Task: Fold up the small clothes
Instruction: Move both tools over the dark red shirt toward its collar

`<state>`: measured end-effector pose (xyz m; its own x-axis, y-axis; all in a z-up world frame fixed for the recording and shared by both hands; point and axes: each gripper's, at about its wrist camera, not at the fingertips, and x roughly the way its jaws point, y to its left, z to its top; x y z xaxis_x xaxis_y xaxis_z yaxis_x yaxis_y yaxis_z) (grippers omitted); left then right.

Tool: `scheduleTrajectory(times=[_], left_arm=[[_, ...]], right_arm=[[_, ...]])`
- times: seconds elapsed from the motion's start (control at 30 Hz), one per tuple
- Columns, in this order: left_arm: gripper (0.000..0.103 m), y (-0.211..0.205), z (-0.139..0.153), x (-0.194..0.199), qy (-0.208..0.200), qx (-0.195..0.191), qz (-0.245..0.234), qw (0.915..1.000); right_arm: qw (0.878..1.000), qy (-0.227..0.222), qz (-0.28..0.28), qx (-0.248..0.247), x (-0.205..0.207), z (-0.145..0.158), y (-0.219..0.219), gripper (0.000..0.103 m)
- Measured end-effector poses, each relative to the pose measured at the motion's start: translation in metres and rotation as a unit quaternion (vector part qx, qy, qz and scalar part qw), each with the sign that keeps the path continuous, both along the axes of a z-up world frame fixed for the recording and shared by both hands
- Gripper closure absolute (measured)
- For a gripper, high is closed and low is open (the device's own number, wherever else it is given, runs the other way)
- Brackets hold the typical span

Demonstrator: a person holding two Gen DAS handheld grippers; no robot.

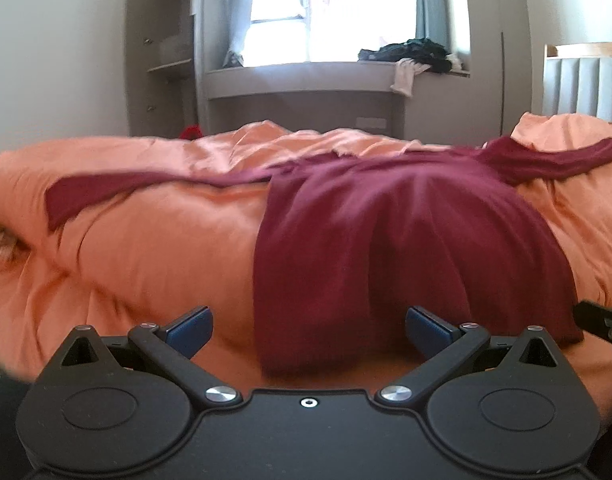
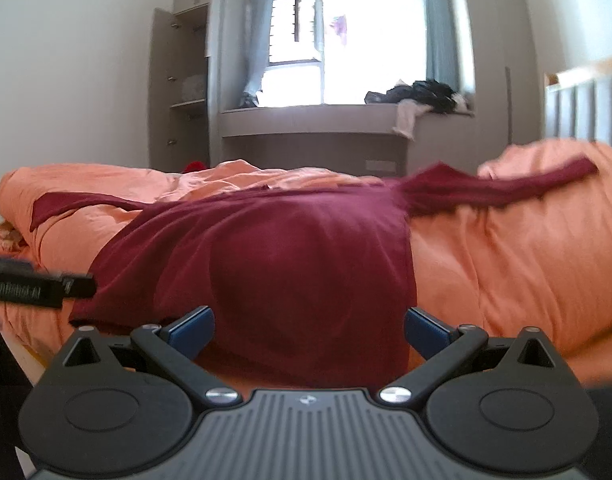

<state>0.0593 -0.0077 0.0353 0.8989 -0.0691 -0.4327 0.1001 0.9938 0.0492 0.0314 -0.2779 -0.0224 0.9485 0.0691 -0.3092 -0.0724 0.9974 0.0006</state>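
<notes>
Orange duvet [image 1: 154, 248] carries a maroon top [image 1: 385, 240], spread flat with sleeves out, hem at the near edge.

Soft, light, limp cloth is judged; hem corners suit pinching. Left gripper [image 1: 309, 330] and right gripper [image 2: 309, 330] are held agape, empty, before the hem.

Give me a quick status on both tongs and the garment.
Left tongs open, empty. Right tongs open, empty. Maroon top spread flat on orange duvet, sleeves out, unfolded. Nothing blocking.
</notes>
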Motion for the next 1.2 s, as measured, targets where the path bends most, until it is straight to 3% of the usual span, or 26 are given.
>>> scheduleTrajectory(times=[0.2,0.4,0.6,0.83,1.07,1.2], left_arm=[[0.000,-0.004,0.050,0.076,-0.028,0.024,0.010,0.9993],[0.000,-0.036,0.078,0.162,-0.056,0.018,0.001,0.9982],[0.000,-0.069,0.057,0.231,-0.037,-0.001,-0.020,0.9991],[0.000,-0.098,0.023,0.279,-0.009,0.016,-0.042,0.9990],[0.000,-0.102,0.002,0.287,0.015,0.023,-0.050,0.9984],[0.000,-0.097,-0.002,0.289,0.020,0.009,-0.048,0.9986]], right_arm=[[0.999,-0.020,0.029,-0.036,0.070,0.044,-0.012,0.000],[0.997,-0.050,-0.016,-0.057,0.155,0.088,-0.051,0.000],[0.991,-0.023,-0.090,-0.094,0.242,0.103,-0.110,0.000],[0.978,0.007,-0.171,-0.119,0.302,0.084,-0.165,0.000],[0.965,0.026,-0.236,-0.113,0.318,0.063,-0.239,0.000],[0.958,0.008,-0.268,-0.106,0.308,0.063,-0.276,0.000]])
